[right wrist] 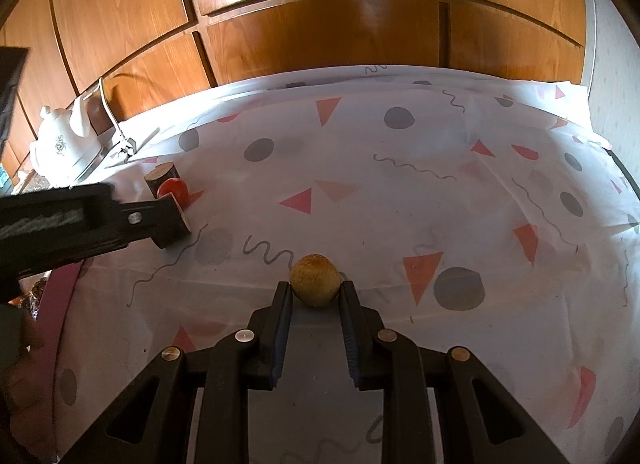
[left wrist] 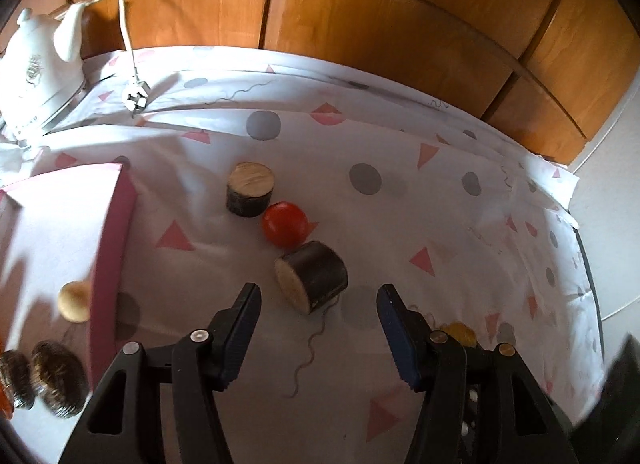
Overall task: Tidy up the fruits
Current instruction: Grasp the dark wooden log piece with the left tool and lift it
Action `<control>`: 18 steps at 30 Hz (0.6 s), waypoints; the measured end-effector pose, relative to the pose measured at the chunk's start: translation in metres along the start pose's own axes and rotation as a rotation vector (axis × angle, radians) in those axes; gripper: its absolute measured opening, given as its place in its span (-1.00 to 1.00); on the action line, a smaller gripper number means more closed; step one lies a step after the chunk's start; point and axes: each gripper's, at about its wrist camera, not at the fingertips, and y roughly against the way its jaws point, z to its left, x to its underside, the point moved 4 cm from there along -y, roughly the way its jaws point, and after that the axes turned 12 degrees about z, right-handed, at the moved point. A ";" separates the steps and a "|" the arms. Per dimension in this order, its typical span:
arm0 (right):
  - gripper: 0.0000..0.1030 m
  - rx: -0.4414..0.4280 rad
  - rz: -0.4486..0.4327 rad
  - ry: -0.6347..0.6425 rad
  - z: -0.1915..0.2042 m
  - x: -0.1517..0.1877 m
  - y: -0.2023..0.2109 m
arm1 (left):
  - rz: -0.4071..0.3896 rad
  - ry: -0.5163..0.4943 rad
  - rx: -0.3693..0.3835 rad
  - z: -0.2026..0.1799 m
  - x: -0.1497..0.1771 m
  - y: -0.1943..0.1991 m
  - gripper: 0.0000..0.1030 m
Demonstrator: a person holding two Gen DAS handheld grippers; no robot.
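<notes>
My left gripper [left wrist: 318, 294] is open just above the patterned cloth, its fingers either side of a dark wooden cylinder [left wrist: 312, 282] lying on its side. A red tomato-like fruit [left wrist: 285, 223] sits just beyond it, and an upright wooden cylinder [left wrist: 250, 194] behind that. My right gripper [right wrist: 316, 291] is shut on a tan round fruit [right wrist: 316, 280] held at its fingertips over the cloth. The left gripper also shows in the right wrist view [right wrist: 168, 219], at the left beside the red fruit [right wrist: 174, 189]. A pink box [left wrist: 114, 240] at the left holds a tan ball [left wrist: 74, 301] and brown scaly fruits [left wrist: 56, 378].
A white teapot [left wrist: 38, 63] and a white cable with plug [left wrist: 136, 97] lie at the back left. A yellow object [left wrist: 460, 332] is partly hidden behind my left gripper's right finger. Wooden cabinet doors [left wrist: 360, 23] stand behind the table. The cloth's edge drops off at the right.
</notes>
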 end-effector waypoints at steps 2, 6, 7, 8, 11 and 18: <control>-0.52 -0.002 -0.001 -0.001 0.000 0.000 0.000 | 0.005 0.004 -0.006 -0.002 -0.006 -0.007 0.18; -0.52 -0.004 -0.001 -0.002 0.000 0.000 0.000 | 0.024 0.017 -0.011 0.001 -0.011 -0.020 -0.24; -0.52 -0.005 -0.002 -0.003 0.000 0.000 0.000 | 0.014 0.010 -0.006 0.001 -0.011 -0.020 -0.24; -0.52 -0.007 -0.002 -0.004 0.000 0.000 0.000 | 0.007 0.005 -0.001 0.002 -0.010 -0.019 -0.24; -0.52 -0.007 -0.002 -0.004 0.000 0.000 0.000 | -0.009 -0.002 0.010 0.005 -0.002 -0.012 -0.25; -0.52 -0.004 0.002 0.000 -0.001 -0.001 -0.001 | -0.054 -0.076 0.029 0.008 0.040 0.022 -0.25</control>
